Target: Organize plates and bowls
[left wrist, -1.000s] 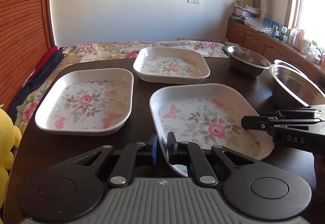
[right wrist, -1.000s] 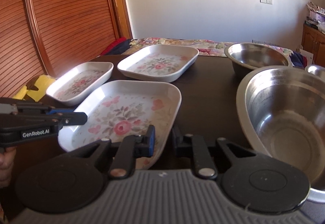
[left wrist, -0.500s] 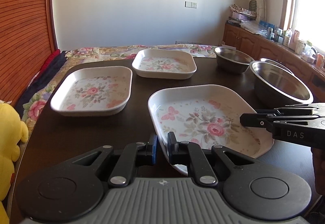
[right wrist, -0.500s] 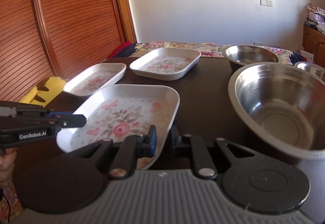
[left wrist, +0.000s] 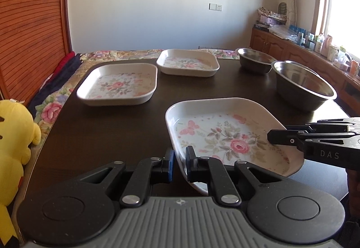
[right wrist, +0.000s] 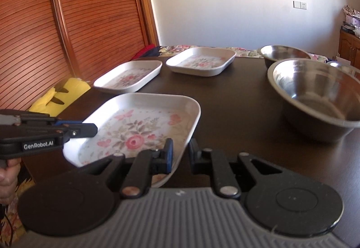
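Both grippers hold one white floral plate [left wrist: 225,133] [right wrist: 139,126] above the near end of the dark table [left wrist: 112,122]. My left gripper [left wrist: 179,163] is shut on its near left rim. My right gripper [right wrist: 180,155] is shut on its near right rim, and shows side-on as the right gripper [left wrist: 273,136] in the left wrist view. The left gripper [right wrist: 93,130] likewise shows side-on at the left of the right wrist view. Two more floral plates [left wrist: 118,83] [left wrist: 187,63] lie further back. Two steel bowls [left wrist: 302,83] [left wrist: 255,60] stand at the right.
A yellow plush toy [left wrist: 13,142] sits at the table's left edge beside a floral bedspread [left wrist: 51,110]. A slatted wooden door [right wrist: 56,30] fills the left. Cabinets [left wrist: 292,50] with clutter run under the window on the right. A hand [right wrist: 7,176] holds the left gripper.
Both grippers have drawn back toward the near table edge with the plate held between them. The far plates and the bowls now look smaller and further away.
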Demonstrator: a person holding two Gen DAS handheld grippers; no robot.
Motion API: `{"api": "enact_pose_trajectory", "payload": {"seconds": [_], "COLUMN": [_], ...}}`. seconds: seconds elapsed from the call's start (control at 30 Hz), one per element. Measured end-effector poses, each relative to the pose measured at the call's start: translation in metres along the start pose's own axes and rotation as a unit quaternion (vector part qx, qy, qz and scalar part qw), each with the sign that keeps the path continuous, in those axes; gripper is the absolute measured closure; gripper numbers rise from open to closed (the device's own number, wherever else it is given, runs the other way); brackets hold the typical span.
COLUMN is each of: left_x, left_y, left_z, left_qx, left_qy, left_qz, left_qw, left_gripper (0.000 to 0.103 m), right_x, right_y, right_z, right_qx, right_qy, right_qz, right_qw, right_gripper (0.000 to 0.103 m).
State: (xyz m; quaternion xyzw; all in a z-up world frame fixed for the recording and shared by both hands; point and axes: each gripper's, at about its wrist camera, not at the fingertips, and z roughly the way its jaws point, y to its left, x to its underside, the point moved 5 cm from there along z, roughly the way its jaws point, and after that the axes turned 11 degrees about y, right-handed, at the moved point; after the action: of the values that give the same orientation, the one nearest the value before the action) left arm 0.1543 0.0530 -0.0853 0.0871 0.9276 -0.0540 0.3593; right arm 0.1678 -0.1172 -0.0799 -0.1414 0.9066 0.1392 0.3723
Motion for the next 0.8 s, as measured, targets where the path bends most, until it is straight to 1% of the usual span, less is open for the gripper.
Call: {"api": "enact_pose_trajectory", "payload": {"seconds": [0.2, 0.57, 0.8], "left_x": [0.006, 0.007, 0.007], "left_y": [0.003, 0.005, 0.006], "left_z": [0.004, 0.011, 0.010], "left_qx": [-0.001, -0.007, -0.005], "left_qy": [0.004, 0.007, 0.005], "left_qz": [-0.004, -0.003, -0.007], "left_qw": [1.0000, 0.9999, 0.9999], "left_gripper": [0.091, 0.091, 0.091], "right_x": [0.005, 0.012, 0.013], "right_y": [0.006, 0.010, 0.010], "right_z": [0.002, 0.006, 0.007], "right_qx": [0.001, -0.002, -0.005], "right_qy": [0.003, 0.010, 0.006], "right_qz": [-0.005, 0.001, 0.004], "right_qw": [1.000, 1.000, 1.000], "right_gripper": [0.086, 0.086, 0.085]}}
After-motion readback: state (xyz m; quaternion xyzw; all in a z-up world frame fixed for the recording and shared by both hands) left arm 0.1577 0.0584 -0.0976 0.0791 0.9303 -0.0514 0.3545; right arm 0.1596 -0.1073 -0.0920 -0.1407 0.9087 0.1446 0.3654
